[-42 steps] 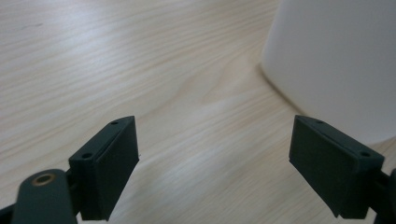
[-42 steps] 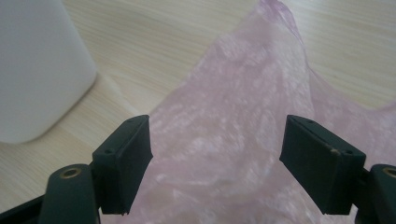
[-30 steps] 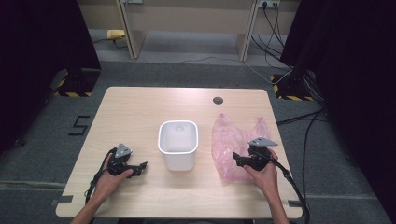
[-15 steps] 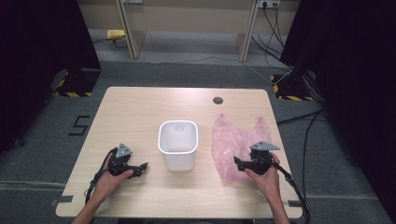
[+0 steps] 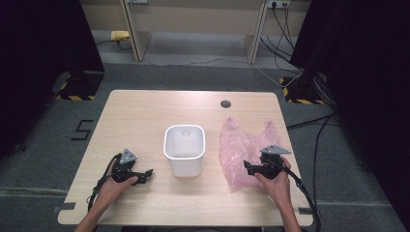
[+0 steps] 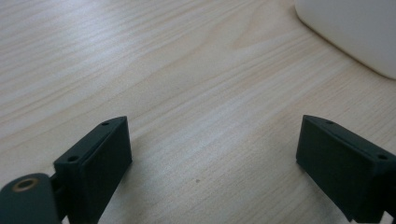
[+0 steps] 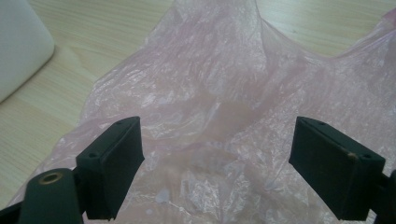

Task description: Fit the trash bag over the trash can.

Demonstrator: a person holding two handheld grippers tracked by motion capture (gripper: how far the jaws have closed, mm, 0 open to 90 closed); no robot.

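A white square bin (image 5: 184,149) stands upright mid-table, its mouth empty. To its right a thin pink plastic bag (image 5: 244,147) lies flat and crumpled on the wood. My right gripper (image 5: 248,167) rests over the bag's near right part, jaws wide apart, with pink film (image 7: 219,112) spread beneath and between them. At the near left, my left gripper (image 5: 146,175) sits low on the table, open, pointing toward the bin. Bare wood lies between its jaws, and the bin's corner (image 6: 355,32) shows at the upper right.
The light wooden table (image 5: 145,116) has a dark cable hole (image 5: 225,103) near its far edge. Cables trail from both grippers off the near edge. Grey floor, dark curtains and cables surround the table.
My right gripper has slid slightly toward the near edge over the bag. The left gripper has barely moved.
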